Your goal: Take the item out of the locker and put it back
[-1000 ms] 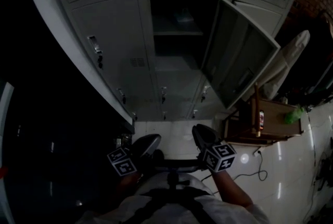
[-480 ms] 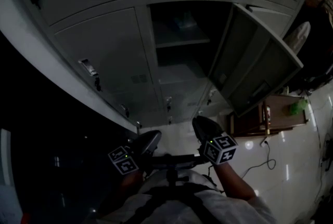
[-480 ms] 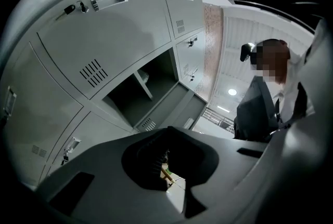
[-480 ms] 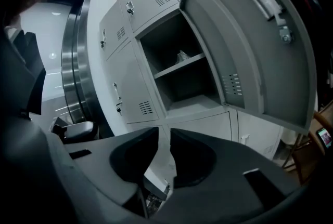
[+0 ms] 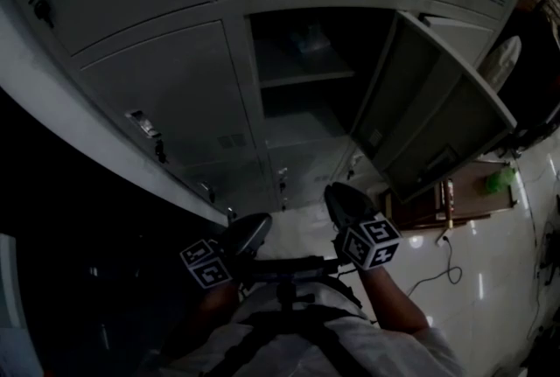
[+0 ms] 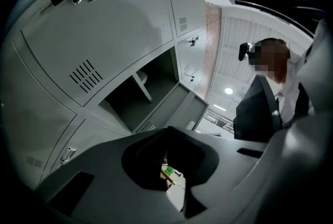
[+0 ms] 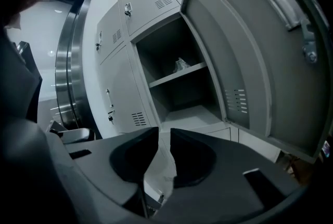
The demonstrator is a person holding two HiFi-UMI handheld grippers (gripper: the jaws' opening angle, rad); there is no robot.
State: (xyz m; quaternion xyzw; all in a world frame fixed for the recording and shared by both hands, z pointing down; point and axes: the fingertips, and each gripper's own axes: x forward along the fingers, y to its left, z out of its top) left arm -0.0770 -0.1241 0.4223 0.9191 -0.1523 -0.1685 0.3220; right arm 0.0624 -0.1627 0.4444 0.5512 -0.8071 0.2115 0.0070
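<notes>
The open locker (image 5: 302,95) has a shelf across its middle, and its door (image 5: 437,117) swings out to the right. A small, pale, see-through item (image 5: 311,38) lies on that shelf; it also shows in the right gripper view as the item (image 7: 180,64). Both grippers hang low in front of the person's chest, well short of the locker. The left gripper (image 5: 254,231) is empty, and in its own view the left gripper (image 6: 166,129) has its tips meeting. The right gripper (image 5: 341,196) is empty too; the right gripper (image 7: 164,132) shows a narrow gap between its jaws.
Closed grey lockers (image 5: 166,87) surround the open one, some with keys and handles. A wooden stand (image 5: 451,205) with a green thing stands to the right on the glossy white floor, with a cable (image 5: 437,266) beside it. A curved steel column (image 7: 70,62) stands left of the lockers.
The head view has drawn closer to the lockers and tipped upward, so they fill more of the frame. Both grippers sit slightly higher in view; their jaws look the same.
</notes>
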